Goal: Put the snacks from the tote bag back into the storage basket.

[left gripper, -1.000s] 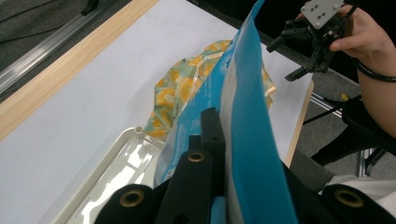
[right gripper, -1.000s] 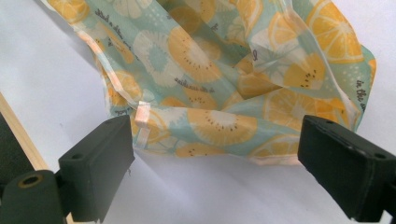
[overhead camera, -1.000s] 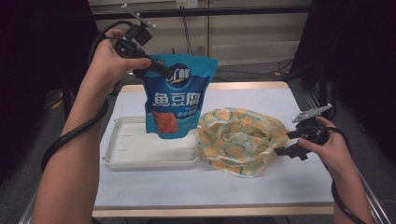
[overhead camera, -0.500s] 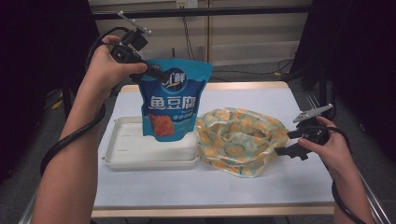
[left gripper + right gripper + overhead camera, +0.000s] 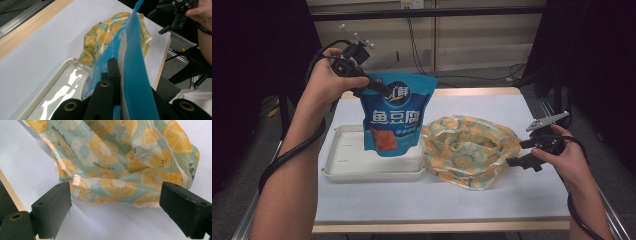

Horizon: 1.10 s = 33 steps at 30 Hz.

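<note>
Left hand-held gripper (image 5: pixel 379 90) on glossy blue pouch (image 5: pixel 394 120) (upright)

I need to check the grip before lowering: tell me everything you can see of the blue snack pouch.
The blue snack pouch is a glossy plastic stand-up bag with large white characters and an orange food picture on its front. It looks sealed and fairly flat. It hangs upright in the air, pinched at its upper left corner by the left gripper, whose jaws are shut on the top seam. Its bottom edge hangs over the right part of the white tray, whether touching it I cannot tell. The lemon-print bag lies just to its right.
</note>
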Tool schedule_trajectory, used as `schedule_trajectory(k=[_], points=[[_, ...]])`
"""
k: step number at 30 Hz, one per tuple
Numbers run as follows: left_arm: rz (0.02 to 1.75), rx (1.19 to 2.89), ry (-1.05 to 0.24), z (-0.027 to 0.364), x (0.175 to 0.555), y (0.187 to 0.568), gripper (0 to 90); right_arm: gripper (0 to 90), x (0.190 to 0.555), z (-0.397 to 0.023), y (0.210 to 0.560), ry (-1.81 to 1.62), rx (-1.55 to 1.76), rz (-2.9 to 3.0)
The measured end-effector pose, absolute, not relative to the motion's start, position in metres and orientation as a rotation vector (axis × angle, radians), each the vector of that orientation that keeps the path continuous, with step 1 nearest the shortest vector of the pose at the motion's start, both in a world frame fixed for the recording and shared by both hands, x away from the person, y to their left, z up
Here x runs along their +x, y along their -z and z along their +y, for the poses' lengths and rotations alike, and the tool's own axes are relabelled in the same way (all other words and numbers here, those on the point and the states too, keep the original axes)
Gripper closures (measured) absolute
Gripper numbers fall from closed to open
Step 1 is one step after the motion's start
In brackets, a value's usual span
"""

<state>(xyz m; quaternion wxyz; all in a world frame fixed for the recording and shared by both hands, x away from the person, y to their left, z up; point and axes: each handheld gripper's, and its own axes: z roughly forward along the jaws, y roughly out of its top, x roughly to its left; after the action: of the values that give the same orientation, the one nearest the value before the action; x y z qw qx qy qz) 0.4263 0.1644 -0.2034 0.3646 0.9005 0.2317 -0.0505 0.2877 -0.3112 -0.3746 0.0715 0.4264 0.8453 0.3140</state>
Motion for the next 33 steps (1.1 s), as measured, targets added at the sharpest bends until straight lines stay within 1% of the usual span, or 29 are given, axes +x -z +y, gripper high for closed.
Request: schedule_trajectory(k=[13,17,19,20,22,23,24,33], points=[[0.621,2.317,0.147,0.161,0.426,0.221,90.0,9.7,0.288,-0.312,0.375,-0.955,1.279,2.534],[0.579,2.344,0.146,0.16,0.427,0.225,90.0,9.7,0.288,-0.313,0.375,-0.949,1.299,2.54],[0.587,2.336,0.156,0.16,0.426,0.226,90.0,9.7,0.288,-0.313,0.376,-0.954,1.292,2.537],[0.559,2.351,0.145,0.16,0.427,0.227,90.0,9.7,0.288,-0.313,0.376,-0.952,1.296,2.538],[0.591,2.329,0.162,0.159,0.426,0.229,90.0,9.7,0.288,-0.313,0.376,-0.946,1.289,2.543],[0.56,2.359,0.147,0.161,0.427,0.229,90.0,9.7,0.288,-0.313,0.376,-0.948,1.291,2.542],[0.568,2.365,0.138,0.161,0.427,0.23,90.0,9.7,0.288,-0.313,0.376,-0.949,1.3,2.538],[0.566,2.352,0.157,0.16,0.426,0.239,90.0,9.7,0.288,-0.311,0.376,-0.947,1.292,2.543]])
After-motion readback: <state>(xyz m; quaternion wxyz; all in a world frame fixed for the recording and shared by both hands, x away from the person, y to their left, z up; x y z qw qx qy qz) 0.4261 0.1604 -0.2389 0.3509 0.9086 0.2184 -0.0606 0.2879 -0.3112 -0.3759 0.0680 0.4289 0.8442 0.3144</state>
